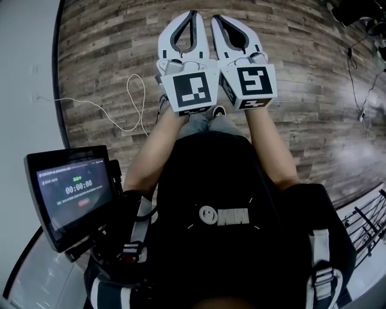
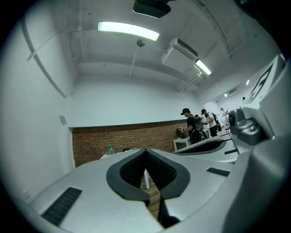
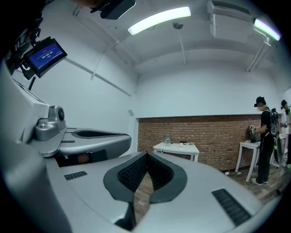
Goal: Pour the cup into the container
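Note:
No cup or container can be made out in any view. My left gripper [image 1: 193,13] and right gripper [image 1: 215,18] are held side by side, level, out in front of the person over a wood-plank floor. Both are shut, tips touching, with nothing between the pads. In the left gripper view the left gripper [image 2: 146,150] points toward a brick wall, the right one [image 2: 213,145] beside it. The right gripper [image 3: 146,154] faces a distant white table [image 3: 177,148] that carries a small green bottle [image 3: 168,139] and some small items too far off to identify.
A white cable [image 1: 120,102] loops across the floor at the left. A screen [image 1: 72,193] hangs on the person's chest rig. People [image 3: 264,136] stand at another white table [image 3: 248,145] on the right, by the brick wall [image 3: 209,136].

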`<state>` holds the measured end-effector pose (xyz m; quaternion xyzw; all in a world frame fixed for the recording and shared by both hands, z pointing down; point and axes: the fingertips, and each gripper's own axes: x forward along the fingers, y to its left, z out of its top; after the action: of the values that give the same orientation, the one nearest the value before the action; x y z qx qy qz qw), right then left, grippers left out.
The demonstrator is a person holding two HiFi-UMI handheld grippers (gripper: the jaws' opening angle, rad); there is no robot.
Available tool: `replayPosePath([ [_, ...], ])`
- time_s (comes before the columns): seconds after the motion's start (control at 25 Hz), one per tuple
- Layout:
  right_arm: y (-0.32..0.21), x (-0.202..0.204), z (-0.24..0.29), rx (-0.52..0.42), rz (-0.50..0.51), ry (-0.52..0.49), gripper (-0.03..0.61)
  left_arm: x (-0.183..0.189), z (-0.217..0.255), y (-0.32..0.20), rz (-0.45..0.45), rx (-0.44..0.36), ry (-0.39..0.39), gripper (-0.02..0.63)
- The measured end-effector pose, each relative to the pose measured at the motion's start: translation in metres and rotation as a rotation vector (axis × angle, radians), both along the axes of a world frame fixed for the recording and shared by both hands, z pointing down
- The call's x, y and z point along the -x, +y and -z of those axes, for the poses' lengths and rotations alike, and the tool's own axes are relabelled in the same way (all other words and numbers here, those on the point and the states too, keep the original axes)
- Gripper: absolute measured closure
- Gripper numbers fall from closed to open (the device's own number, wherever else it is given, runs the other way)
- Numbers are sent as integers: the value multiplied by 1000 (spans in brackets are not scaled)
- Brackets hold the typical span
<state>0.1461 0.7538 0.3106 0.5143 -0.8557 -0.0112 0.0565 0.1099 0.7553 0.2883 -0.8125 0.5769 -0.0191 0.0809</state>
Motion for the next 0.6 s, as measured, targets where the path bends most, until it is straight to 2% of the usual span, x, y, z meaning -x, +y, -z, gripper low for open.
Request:
replayPosePath([
  [0.36, -47, -7, 3, -14, 4, 11, 574, -5, -2, -50, 9, 13, 9, 617],
  [0.6, -97, -30, 7, -26, 26, -3, 574, -28, 1, -100, 29, 18, -2, 617],
])
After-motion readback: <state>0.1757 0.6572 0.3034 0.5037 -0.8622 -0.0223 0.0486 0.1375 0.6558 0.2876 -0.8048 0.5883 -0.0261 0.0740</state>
